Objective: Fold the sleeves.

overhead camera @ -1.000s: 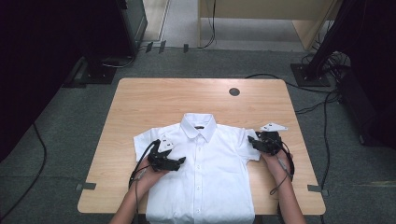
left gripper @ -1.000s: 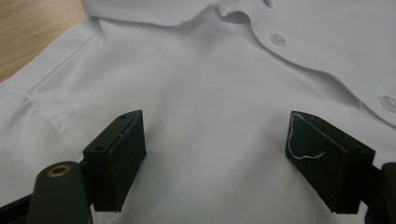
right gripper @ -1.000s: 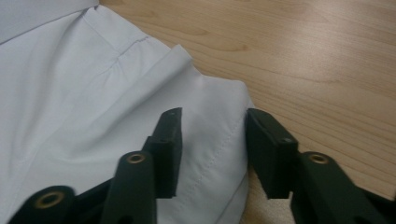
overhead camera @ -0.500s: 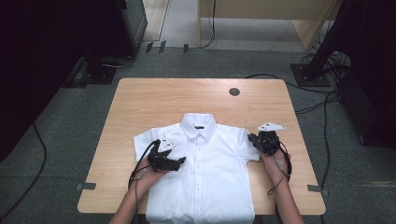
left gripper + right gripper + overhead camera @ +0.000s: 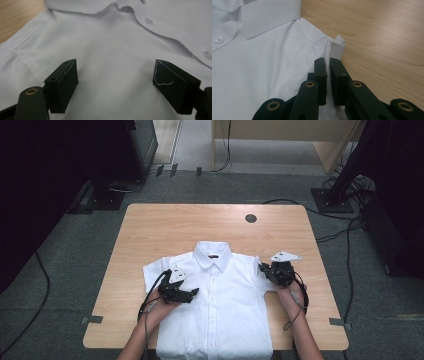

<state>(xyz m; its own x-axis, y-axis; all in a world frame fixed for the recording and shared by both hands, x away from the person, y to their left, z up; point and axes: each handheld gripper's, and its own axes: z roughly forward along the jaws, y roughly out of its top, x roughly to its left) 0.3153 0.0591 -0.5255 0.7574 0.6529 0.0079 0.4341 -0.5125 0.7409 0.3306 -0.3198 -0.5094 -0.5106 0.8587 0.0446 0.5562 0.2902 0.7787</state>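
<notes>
Table: we are working at a wooden table (image 5: 165,227).
Shirt: white shirt (image 5: 220,305) is lying flat, collar away from us.
Left gripper (image 5: 192,293): hovering spread over the chest.
Right gripper (image 5: 327,65): pinching the sleeve fold (we are lifting gently, keeping hold).

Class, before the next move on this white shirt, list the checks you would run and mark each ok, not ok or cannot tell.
1. Right tongs shut on the sleeve edge: ok.
2. Left tongs open over the shirt front: ok.
3. Shirt buttoned, collar flat: ok.
4. Table bare beyond the collar: ok.
5. Shirt hem fully on the table: cannot tell.
</notes>
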